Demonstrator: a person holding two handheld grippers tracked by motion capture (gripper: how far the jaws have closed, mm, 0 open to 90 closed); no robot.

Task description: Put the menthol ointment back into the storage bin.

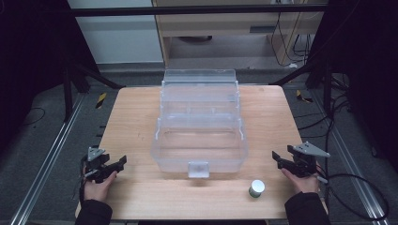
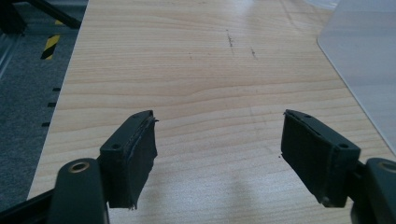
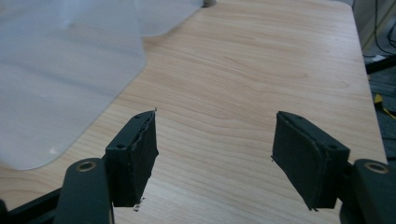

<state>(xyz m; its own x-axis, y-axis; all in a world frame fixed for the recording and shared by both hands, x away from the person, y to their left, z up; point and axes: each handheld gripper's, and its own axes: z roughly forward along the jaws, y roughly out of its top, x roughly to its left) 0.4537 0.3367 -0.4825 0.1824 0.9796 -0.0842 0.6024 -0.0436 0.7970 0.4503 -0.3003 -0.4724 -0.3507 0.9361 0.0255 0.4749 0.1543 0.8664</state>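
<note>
Jar: small white jar (image 1: 256, 188), green lid, upright near the bench (image 1: 136, 122) front edge, right of centre.
Box: clear open plastic box (image 1: 199, 140) mid-bench.
Tools: left tool (image 1: 110, 168) and right tool (image 1: 281, 161) both gape empty.

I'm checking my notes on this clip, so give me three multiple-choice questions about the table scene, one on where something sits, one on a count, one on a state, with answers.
1. Where does the small white jar stand?
A. inside the clear plastic box
B. on the table in front of the box, toward the right claw
C. on the floor

2. How many claws are over the table?
A. one
B. two
C. three

3. How is the left claw?
A. open and empty
B. shut on the jar
C. shut on the box latch

Answers: 1 B, the jar sits on bare wood before the clear plastic box, near the right claw. 2 B, one per hand. 3 A, only the table shows between its pads.
</note>
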